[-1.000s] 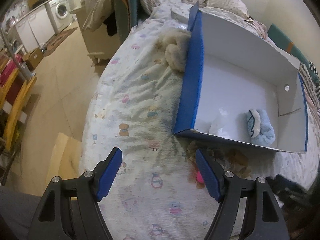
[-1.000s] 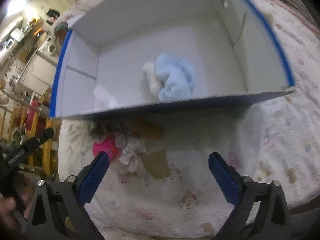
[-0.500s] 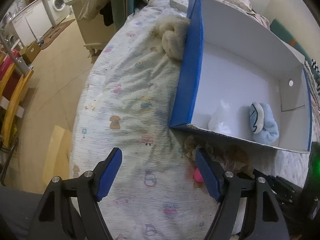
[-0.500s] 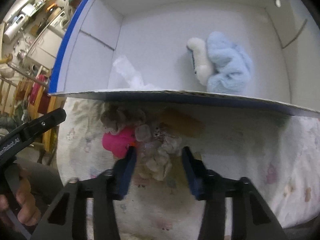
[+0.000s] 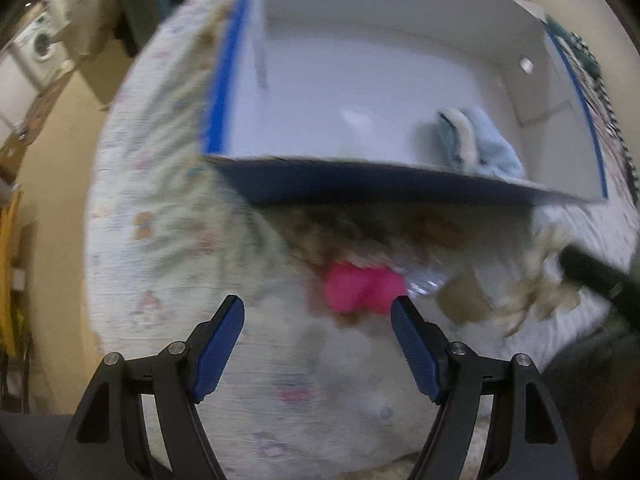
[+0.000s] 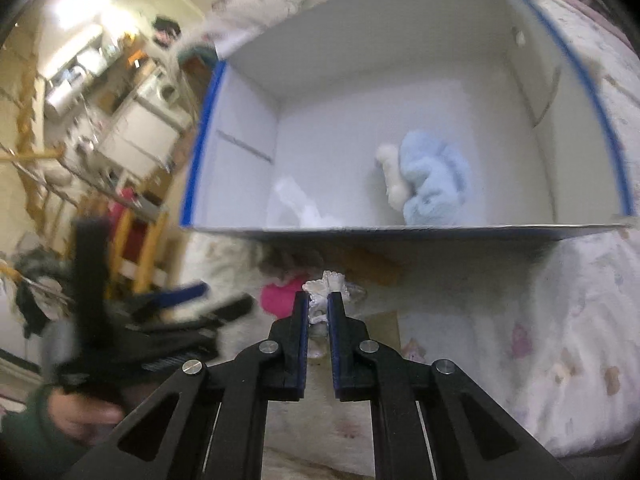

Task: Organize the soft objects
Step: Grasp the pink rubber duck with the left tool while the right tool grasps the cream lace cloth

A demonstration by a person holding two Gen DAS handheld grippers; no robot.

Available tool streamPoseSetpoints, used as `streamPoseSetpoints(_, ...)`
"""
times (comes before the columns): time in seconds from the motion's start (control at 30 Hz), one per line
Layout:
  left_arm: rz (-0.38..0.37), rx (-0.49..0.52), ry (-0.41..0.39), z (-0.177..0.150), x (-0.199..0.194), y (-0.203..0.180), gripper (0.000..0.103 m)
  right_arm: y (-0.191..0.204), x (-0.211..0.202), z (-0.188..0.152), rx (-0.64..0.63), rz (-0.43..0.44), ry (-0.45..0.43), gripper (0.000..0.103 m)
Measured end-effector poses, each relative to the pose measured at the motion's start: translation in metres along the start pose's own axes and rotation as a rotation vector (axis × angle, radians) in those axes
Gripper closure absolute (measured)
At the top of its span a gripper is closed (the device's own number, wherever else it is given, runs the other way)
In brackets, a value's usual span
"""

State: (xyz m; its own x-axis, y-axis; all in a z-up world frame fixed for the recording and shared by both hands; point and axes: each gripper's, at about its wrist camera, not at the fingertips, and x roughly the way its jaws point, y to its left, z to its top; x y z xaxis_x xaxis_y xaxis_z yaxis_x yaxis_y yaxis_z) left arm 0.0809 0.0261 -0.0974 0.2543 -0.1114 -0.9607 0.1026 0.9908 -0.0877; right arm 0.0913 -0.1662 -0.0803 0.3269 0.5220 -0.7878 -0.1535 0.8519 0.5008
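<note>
A white box with blue edges (image 5: 224, 80) (image 6: 200, 152) lies on a patterned bedsheet (image 5: 160, 200). Inside it lie a light blue plush (image 5: 484, 144) (image 6: 432, 184) and a white soft item (image 6: 296, 204). In front of the box lies a pile of soft toys, with a pink one (image 5: 360, 288) (image 6: 280, 296). My right gripper (image 6: 318, 304) is shut on a whitish fluffy toy (image 6: 332, 284) from that pile, seen blurred in the left wrist view (image 5: 536, 292). My left gripper (image 5: 316, 328) is open and empty, just before the pink toy.
The bed's left edge drops to a tan floor (image 5: 48, 184). A washing machine (image 5: 40, 48) and wooden furniture (image 6: 132, 232) stand beyond. The left gripper (image 6: 176, 300) and the hand holding it show blurred in the right wrist view.
My right gripper has closed on the whitish fluffy toy and pulled back a little. My left gripper has swung right toward the pink toy, still open.
</note>
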Motion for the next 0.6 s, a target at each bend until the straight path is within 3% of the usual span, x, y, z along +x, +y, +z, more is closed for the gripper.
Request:
streamPoseSetpoints(0.13, -0.028, 0.031, 0.018, 0.002, 0.013, -0.013, 0.03, -0.005, -0.034, -0.005, 0.026, -0.002, -0.097, 0.092)
streamPoseSetpoints(0.37, -0.026, 0.065, 0.055, 0.014, 0.039, -0.026, 0.031, -0.017, -0.037, 0.002, 0.084, -0.002, -0.104, 0.092)
streamPoseSetpoints(0.5, -0.011, 0.085, 0.065, 0.014, 0.046, -0.031, 0.054, -0.022, -0.037, 0.002, 0.085, -0.002, -0.096, 0.092)
streamPoseSetpoints(0.6, -0.011, 0.093, 0.069, 0.01, 0.045, -0.031, 0.054, -0.023, -0.034, 0.003, 0.087, -0.009, -0.085, 0.092)
